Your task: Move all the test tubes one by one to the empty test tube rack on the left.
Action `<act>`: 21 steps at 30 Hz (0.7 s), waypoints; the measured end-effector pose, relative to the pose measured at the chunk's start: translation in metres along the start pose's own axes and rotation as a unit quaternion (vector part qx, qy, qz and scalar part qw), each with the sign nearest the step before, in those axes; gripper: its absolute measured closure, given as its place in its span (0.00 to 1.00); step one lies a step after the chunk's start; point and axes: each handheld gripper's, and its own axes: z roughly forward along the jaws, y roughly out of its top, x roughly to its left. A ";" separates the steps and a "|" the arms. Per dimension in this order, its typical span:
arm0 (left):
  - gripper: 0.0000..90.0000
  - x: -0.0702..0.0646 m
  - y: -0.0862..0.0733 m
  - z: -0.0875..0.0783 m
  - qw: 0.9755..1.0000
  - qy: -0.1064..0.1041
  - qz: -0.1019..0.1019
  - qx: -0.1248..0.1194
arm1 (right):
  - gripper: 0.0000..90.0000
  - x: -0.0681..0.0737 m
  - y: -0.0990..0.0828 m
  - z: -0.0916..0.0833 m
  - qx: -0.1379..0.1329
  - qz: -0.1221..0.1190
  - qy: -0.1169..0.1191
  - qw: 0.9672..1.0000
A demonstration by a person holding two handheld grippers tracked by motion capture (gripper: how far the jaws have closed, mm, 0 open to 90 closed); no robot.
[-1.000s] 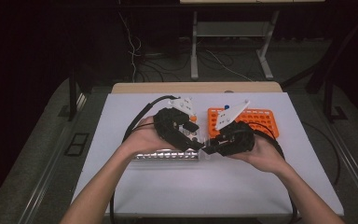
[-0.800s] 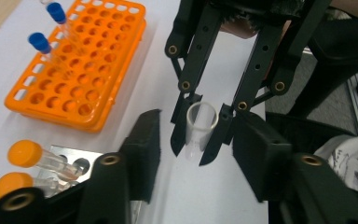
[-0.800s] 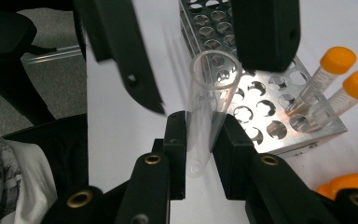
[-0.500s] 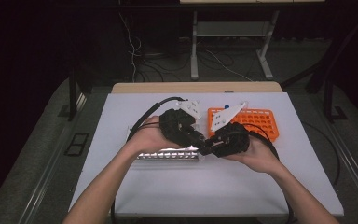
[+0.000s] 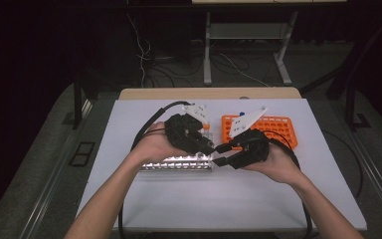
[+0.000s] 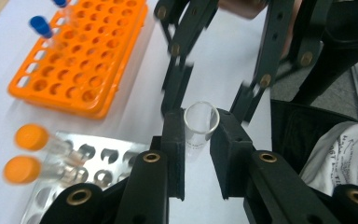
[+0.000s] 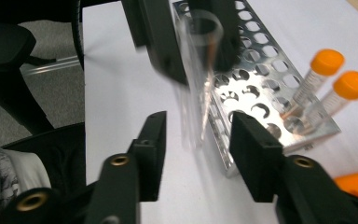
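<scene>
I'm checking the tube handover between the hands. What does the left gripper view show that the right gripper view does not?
Left gripper view alone: the left gripper shut on the clear tube, seen into its open mouth, and blue-capped tubes in the orange rack. Right gripper view alone: the right gripper, jaws just opening, pads apart from the tube's sides. Both: that uncapped tube, the metal rack and two orange-capped tubes.

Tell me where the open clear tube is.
In the left gripper view, the clear tube sits clamped in the left hand-held gripper, over the table beside the metal rack.
</scene>
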 end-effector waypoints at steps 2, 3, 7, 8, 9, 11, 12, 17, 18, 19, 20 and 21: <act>0.83 0.003 -0.003 -0.005 1.000 0.006 -0.005 0.000 | 0.52 -0.002 -0.003 -0.005 -0.005 0.006 -0.006 1.000; 0.83 0.004 -0.005 -0.008 1.000 0.011 -0.008 -0.001 | 0.49 -0.004 -0.004 -0.008 -0.007 0.012 -0.009 1.000; 0.83 0.011 -0.012 -0.018 0.999 0.027 -0.023 -0.006 | 0.35 -0.011 -0.012 -0.018 -0.013 0.036 -0.029 0.999; 0.83 0.013 -0.013 -0.021 0.999 0.030 -0.025 -0.007 | 0.30 -0.013 -0.014 -0.021 -0.014 0.042 -0.034 0.998; 0.83 0.016 -0.015 -0.023 0.999 0.035 -0.030 -0.009 | 0.26 -0.015 -0.016 -0.023 -0.014 0.047 -0.040 0.998; 0.83 0.020 -0.017 -0.027 0.998 0.044 -0.036 -0.010 | 0.18 -0.018 -0.020 -0.028 -0.019 0.062 -0.048 0.997; 0.83 0.022 -0.018 -0.029 0.998 0.047 -0.042 -0.014 | 0.15 -0.020 -0.022 -0.031 -0.022 0.069 -0.052 0.996; 0.83 0.034 -0.024 -0.035 0.996 0.063 -0.058 -0.018 | 0.00 -0.025 -0.032 -0.041 -0.033 0.091 -0.061 0.993; 0.83 0.036 -0.024 -0.035 0.996 0.067 -0.062 -0.020 | 0.00 -0.026 -0.033 -0.043 -0.036 0.090 -0.063 0.993; 0.83 0.038 -0.025 -0.036 0.995 0.068 -0.064 -0.020 | 0.00 -0.027 -0.035 -0.046 -0.038 0.095 -0.065 0.993; 0.83 0.041 -0.026 -0.036 0.995 0.070 -0.066 -0.019 | 0.00 -0.028 -0.036 -0.048 -0.041 0.095 -0.067 0.992; 0.83 0.043 -0.027 -0.036 0.995 0.074 -0.071 -0.020 | 0.00 -0.028 -0.038 -0.049 -0.042 0.099 -0.069 0.992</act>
